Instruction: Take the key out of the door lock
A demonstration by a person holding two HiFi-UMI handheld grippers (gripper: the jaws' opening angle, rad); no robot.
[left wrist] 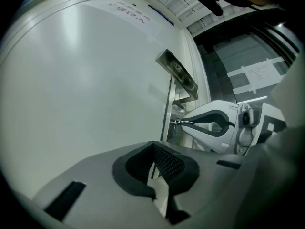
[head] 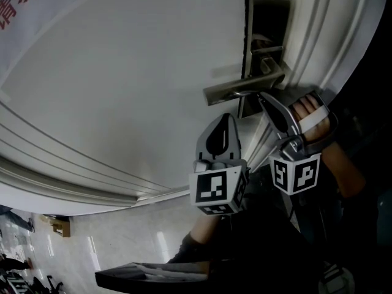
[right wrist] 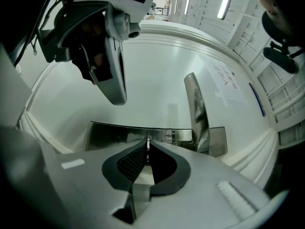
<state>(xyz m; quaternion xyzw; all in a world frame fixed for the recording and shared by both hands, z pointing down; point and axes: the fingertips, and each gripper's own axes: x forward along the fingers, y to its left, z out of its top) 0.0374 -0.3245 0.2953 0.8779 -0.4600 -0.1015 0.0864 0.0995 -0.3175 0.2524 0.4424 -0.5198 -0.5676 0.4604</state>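
One key [left wrist: 177, 122] in door lock [head: 267, 35] — right gripper [right wrist: 147, 148] pinching it; left gripper [left wrist: 153, 146] closed, empty.

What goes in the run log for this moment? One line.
right hand-held gripper: shut on key at lock plate | left hand-held gripper: shut, empty, below door handle

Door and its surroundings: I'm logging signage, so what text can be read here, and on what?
Nothing reads clearly.
Red characters on the door: cut off by the frame.
Dark print on the door: too small.
Paper on the glass: blurred.
Marker cubes: patterns, no words.
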